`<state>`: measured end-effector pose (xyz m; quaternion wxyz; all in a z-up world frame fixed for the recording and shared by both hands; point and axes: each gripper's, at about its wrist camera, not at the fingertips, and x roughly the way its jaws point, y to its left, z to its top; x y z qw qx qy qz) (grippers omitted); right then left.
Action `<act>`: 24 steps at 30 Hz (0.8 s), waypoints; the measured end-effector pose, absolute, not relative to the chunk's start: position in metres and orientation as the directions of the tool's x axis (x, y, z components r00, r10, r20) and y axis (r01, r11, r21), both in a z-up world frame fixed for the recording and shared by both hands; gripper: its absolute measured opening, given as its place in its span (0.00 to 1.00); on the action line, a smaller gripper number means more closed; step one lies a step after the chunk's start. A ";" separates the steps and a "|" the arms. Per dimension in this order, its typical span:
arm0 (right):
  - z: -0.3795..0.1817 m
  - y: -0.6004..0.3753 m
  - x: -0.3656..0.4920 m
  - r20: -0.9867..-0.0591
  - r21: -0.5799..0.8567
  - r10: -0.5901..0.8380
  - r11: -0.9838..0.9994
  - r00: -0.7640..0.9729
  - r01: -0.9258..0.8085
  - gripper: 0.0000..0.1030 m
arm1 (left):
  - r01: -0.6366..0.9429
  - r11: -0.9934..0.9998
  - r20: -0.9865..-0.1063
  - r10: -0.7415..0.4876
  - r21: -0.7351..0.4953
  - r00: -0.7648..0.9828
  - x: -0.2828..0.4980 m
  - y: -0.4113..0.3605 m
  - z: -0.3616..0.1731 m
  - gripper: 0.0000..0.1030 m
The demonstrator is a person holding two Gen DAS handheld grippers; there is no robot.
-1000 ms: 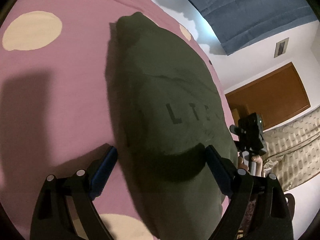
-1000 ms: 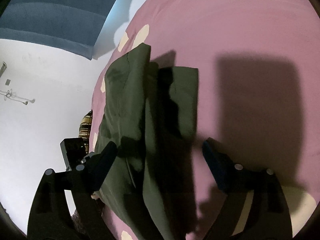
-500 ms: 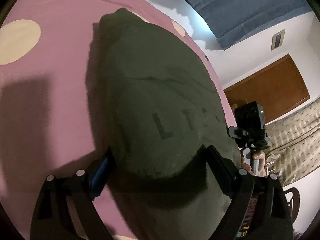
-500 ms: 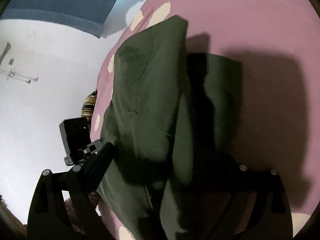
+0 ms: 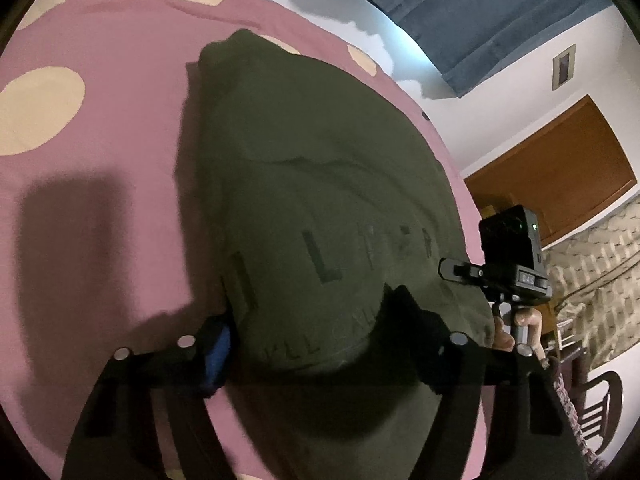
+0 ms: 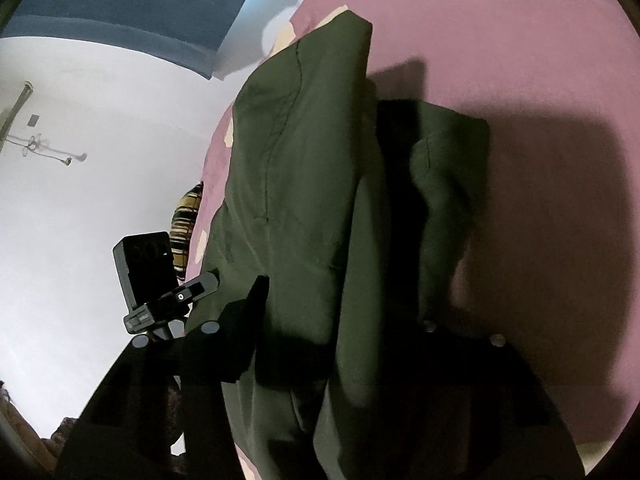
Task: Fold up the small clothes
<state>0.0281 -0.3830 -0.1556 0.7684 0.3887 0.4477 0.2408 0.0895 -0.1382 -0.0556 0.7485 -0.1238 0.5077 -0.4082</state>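
An olive green garment [image 5: 320, 184] with dark lettering lies on a pink bedsheet [image 5: 100, 200] with cream dots. My left gripper [image 5: 310, 308] straddles its near edge, and its jaws are closing with the cloth bunching between them. The left finger's blue pad [image 5: 218, 354] touches the cloth's side. In the right wrist view the same garment [image 6: 304, 184] shows as a folded stack with a flap [image 6: 448, 168] beside it. My right gripper [image 6: 344, 304] is closing around that near end. Its right finger is lost in cloth and shadow.
The other gripper's camera shows at the garment's side in each view [image 5: 510, 240] [image 6: 144, 256], with a hand [image 5: 504, 334] below it. Off the bed are a blue curtain [image 5: 500, 12], a wooden door [image 5: 560, 176], a chair [image 5: 600, 408] and a striped pillow [image 6: 186, 220].
Both grippers have pushed forward over the garment's near edge. Their jaws have narrowed, and cloth now stands between the fingers of each.
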 end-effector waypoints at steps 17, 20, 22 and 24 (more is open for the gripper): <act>-0.135 -0.367 0.001 -0.468 0.805 0.685 0.592 0.558 -0.052 0.32 | 0.525 0.663 -0.667 -0.712 -0.534 0.220 0.084 -0.136 -0.038 0.52; -0.133 -0.359 0.006 -0.468 0.803 0.687 0.593 0.555 -0.058 0.32 | 0.522 0.670 -0.669 -0.707 -0.528 0.229 0.084 -0.131 -0.036 0.51; -0.133 -0.355 0.009 -0.465 0.804 0.692 0.591 0.552 -0.063 0.31 | 0.521 0.679 -0.671 -0.700 -0.518 0.244 0.083 -0.123 -0.033 0.51; -0.134 -0.352 0.017 -0.461 0.808 0.700 0.585 0.545 -0.068 0.31 | 0.517 0.692 -0.676 -0.689 -0.504 0.263 0.084 -0.116 -0.030 0.51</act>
